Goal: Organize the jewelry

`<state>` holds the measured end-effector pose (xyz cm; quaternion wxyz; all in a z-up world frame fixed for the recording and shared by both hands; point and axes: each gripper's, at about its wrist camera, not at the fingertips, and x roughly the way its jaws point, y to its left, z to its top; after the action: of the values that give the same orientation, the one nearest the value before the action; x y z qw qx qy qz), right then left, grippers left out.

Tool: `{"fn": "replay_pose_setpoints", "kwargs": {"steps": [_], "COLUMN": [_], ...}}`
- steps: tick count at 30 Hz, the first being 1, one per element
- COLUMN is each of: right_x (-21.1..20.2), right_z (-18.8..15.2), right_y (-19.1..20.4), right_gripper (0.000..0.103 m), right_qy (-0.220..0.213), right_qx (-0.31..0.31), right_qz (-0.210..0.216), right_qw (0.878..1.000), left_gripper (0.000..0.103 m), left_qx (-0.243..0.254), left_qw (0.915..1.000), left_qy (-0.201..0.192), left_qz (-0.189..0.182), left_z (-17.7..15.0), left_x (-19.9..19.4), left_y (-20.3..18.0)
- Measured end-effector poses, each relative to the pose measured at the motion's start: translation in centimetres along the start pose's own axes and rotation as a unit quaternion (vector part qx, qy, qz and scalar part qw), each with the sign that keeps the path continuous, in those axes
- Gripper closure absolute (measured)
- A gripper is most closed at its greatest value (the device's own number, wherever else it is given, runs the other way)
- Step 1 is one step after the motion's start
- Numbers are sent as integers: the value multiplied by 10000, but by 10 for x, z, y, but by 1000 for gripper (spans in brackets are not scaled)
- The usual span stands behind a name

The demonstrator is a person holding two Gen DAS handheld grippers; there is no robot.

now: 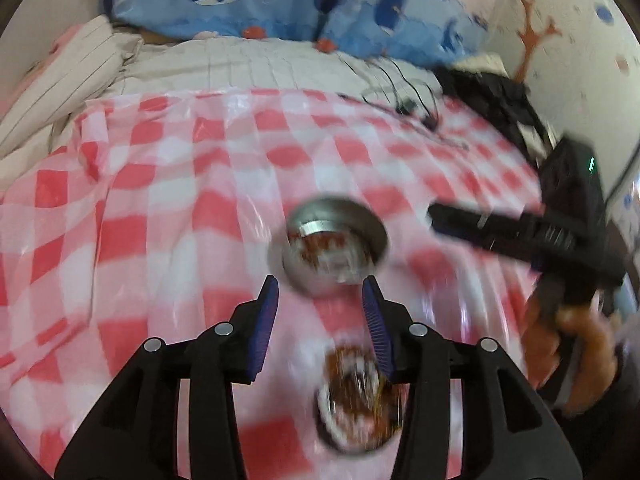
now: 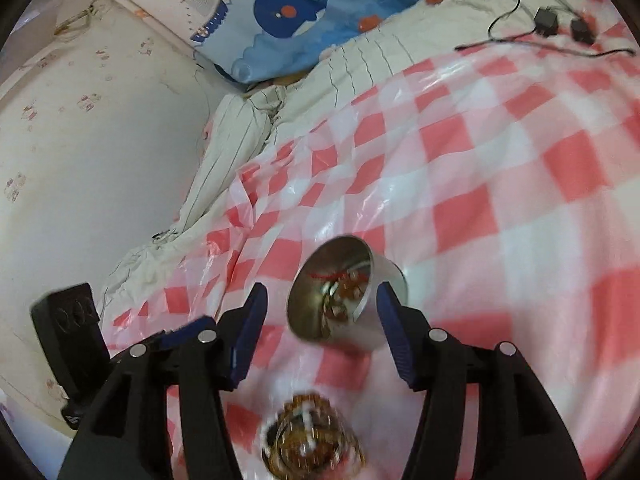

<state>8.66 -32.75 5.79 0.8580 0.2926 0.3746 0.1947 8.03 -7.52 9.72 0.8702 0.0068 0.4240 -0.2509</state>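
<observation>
A small metal cup lies tipped on its side on the red-and-white checked sheet, with reddish-brown jewelry inside it. My left gripper stands open just short of the cup, with nothing pressed between its blue pads. A blurred heap of brown and gold jewelry on something round and silvery lies under the left gripper's right finger. In the right wrist view the cup lies ahead of my open right gripper, its mouth facing the camera. The jewelry heap lies low between the fingers.
My right gripper and the hand holding it reach in from the right of the left wrist view. The left gripper's body shows at the left of the right wrist view. Whale-print pillows, black cables and adapters, and walls border the bed.
</observation>
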Motion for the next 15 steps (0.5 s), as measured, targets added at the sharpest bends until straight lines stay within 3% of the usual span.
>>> {"fn": "replay_pose_setpoints", "kwargs": {"steps": [3,6,10,15], "right_x": [-20,-24,-14,-6], "right_z": [-28,-57,-66,-71], "right_y": [-4,-22,-15,-7], "right_gripper": [46,46,46,45], "right_qy": [30,318,602,647], "right_qx": [-49,259,-8,-316], "right_qz": [-137,-177,-361,-636], "right_qw": [9999,9990,9975,9954], "left_gripper": [62,62,62,62], "left_qx": [474,631,595,1090], "left_qw": [9987,9976,9976,9928], "left_qy": [165,296,344,498], "left_qz": [13,-20,-103,-38], "left_z": [-30,-47,-54,-63], "left_x": [-6,-6,-4,3], "left_y": [-26,-38,-36,-52]}}
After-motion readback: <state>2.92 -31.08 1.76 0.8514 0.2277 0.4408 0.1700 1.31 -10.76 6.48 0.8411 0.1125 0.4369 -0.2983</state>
